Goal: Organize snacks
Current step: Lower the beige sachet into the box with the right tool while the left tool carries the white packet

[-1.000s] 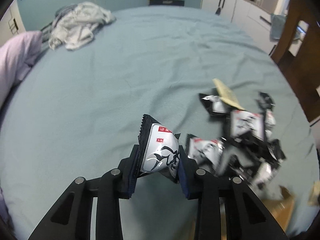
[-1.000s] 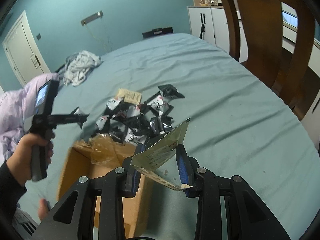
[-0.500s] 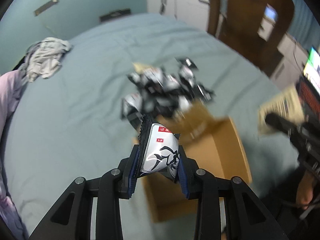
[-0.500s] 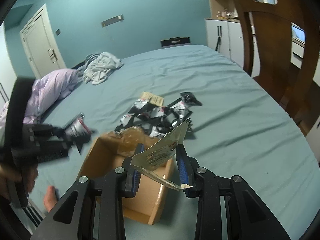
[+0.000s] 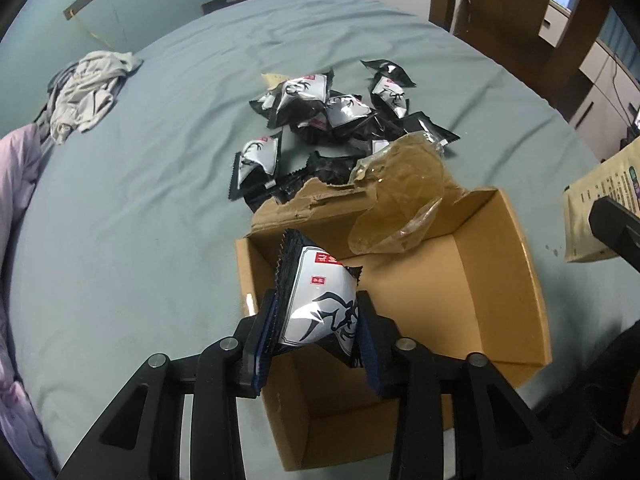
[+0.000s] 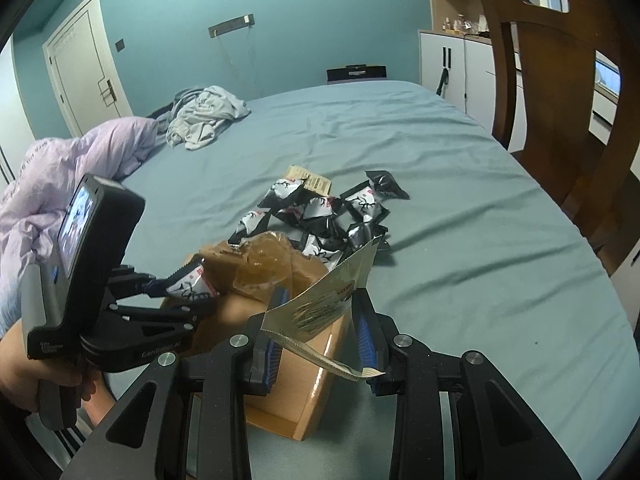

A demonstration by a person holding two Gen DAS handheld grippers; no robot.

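Note:
A black-and-white snack packet (image 5: pixel 320 284) sits between the pads of my left gripper (image 5: pixel 317 304), held over the open cardboard box (image 5: pixel 520 264). The jaws are opening, and the pads still touch the packet. The right wrist view shows that packet (image 6: pixel 194 282) above the box's left side (image 6: pixel 316 364). My right gripper (image 6: pixel 318 308) is shut on a flat beige packet (image 6: pixel 324 300), held over the box's near right corner. A pile of several matching snack packets (image 5: pixel 340 120) lies on the teal bed just beyond the box.
Crumpled clear wrap (image 5: pixel 400 200) hangs over the box's torn far flap. A heap of grey clothes (image 5: pixel 88 88) and a lilac duvet (image 6: pixel 60 176) lie at the bed's far left. A wooden chair (image 6: pixel 560 120) stands at the right edge.
My left gripper has swung from the bare bed left of the pile to above the box, packet still in it. The right gripper has drifted slightly, keeping hold of the beige packet.

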